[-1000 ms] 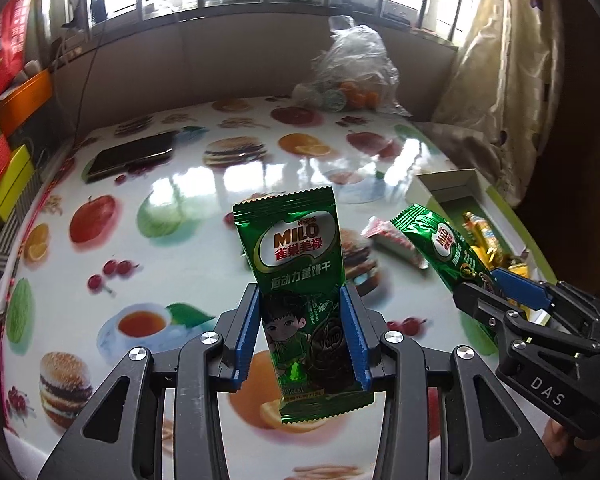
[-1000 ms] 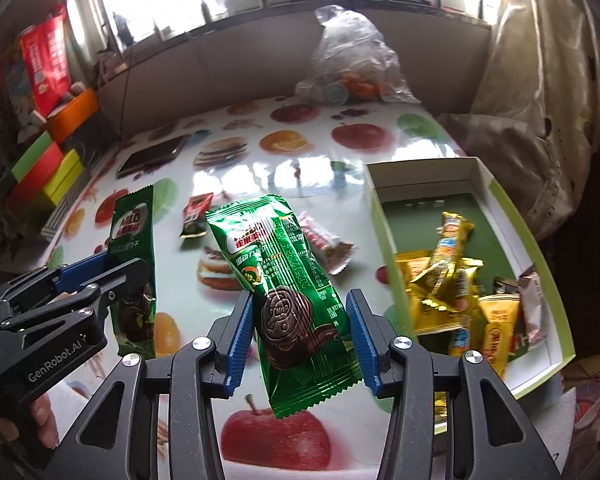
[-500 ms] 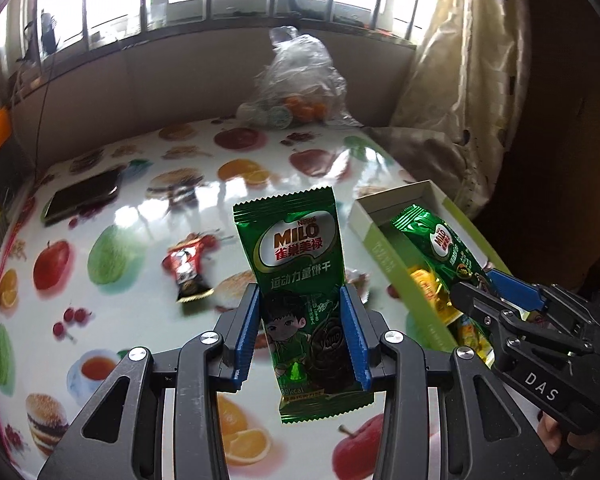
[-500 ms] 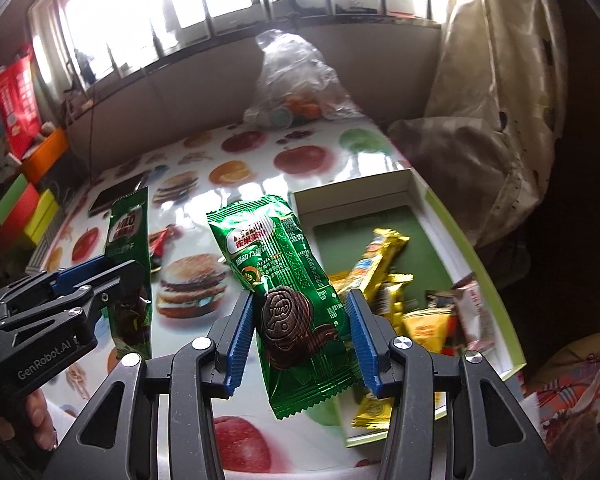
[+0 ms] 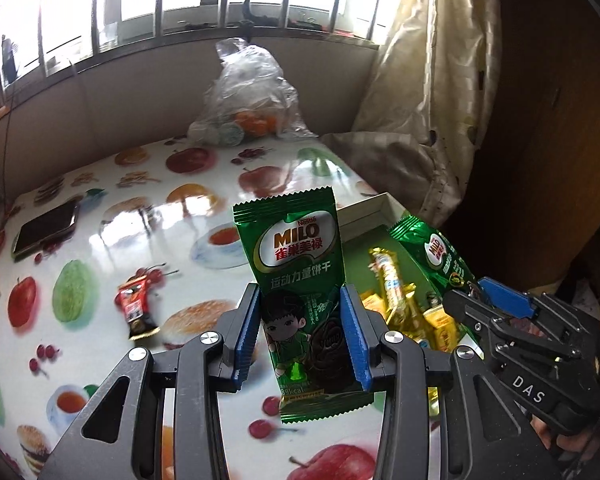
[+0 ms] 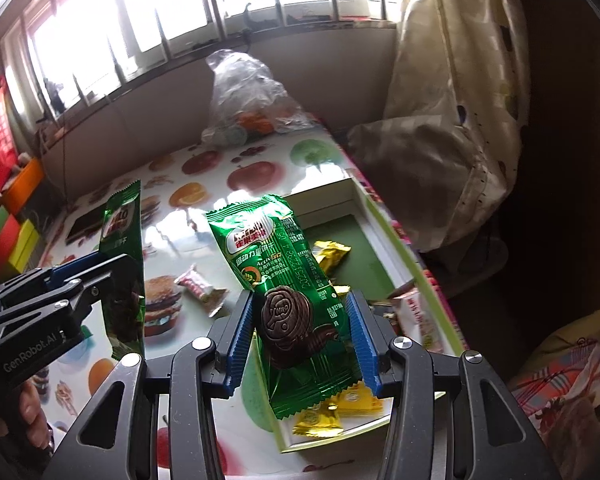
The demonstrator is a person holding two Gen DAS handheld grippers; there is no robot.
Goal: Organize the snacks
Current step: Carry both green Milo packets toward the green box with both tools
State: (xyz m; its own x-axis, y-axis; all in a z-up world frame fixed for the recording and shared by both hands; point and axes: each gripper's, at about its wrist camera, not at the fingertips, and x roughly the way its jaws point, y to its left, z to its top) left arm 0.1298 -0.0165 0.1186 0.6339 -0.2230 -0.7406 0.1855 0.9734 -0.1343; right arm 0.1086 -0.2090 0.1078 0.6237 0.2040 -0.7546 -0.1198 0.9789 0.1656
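My left gripper (image 5: pixel 302 336) is shut on an upright green Milo biscuit packet (image 5: pixel 300 280), held above the table beside the box's left wall. My right gripper (image 6: pixel 302 336) is shut on a second green Milo packet (image 6: pixel 288 292), held over the green-lined box (image 6: pixel 374 268). Each gripper and its packet also shows in the other view: the left one (image 6: pixel 122 264), the right one (image 5: pixel 440 260). The box (image 5: pixel 364 216) holds several gold and yellow snack packets (image 5: pixel 392 288).
A red-and-black snack packet (image 5: pixel 136 312) and a pink-and-white candy (image 6: pixel 198 284) lie on the fruit-print tablecloth. A phone (image 5: pixel 46 230) lies at the far left. A plastic bag of fruit (image 5: pixel 248 100) sits at the back. A curtain (image 5: pixel 420 100) hangs right of the table.
Both grippers have moved right toward the box with their Milo packets still held. The right packet is now over the box's interior.
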